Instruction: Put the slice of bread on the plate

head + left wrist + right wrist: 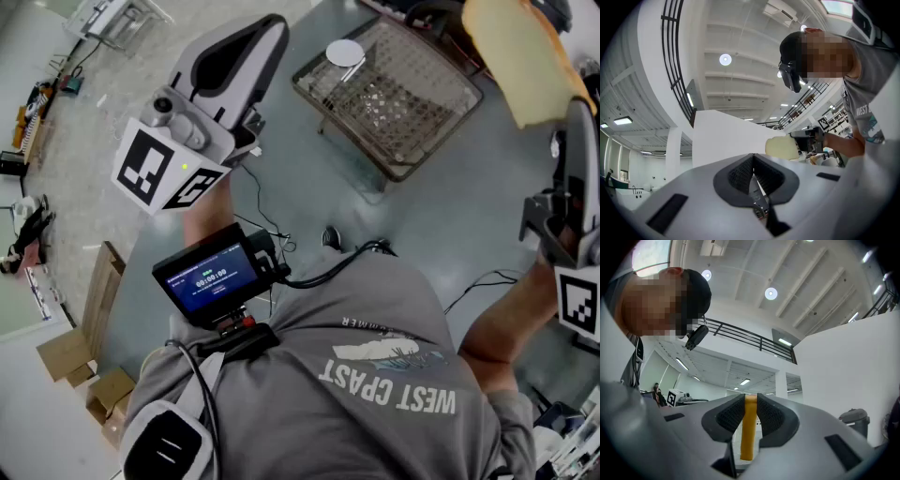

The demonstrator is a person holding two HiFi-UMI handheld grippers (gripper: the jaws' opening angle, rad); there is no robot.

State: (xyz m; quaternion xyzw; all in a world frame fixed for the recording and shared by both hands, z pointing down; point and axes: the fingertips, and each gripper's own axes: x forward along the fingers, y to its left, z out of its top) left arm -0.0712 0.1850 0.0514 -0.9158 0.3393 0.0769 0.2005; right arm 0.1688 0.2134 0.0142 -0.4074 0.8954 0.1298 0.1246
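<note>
The slice of bread (518,58), pale with a yellow-brown crust, is raised at the top right of the head view, clamped at its lower edge by my right gripper (568,117). In the right gripper view its crust edge (749,427) stands upright between the pads, gripper (750,414) shut on it. My left gripper (265,42) is lifted at the upper left, shut with nothing between its pads (740,174). From there the bread (782,146) shows off to the right. A small white plate (345,52) rests on the far left corner of a wire basket (417,131).
The wire basket stands on a grey table (441,225). A device with a lit screen (209,276) and cables hang at the person's chest. Cardboard boxes (86,361) lie on the floor at the lower left. Both gripper views look up at the ceiling.
</note>
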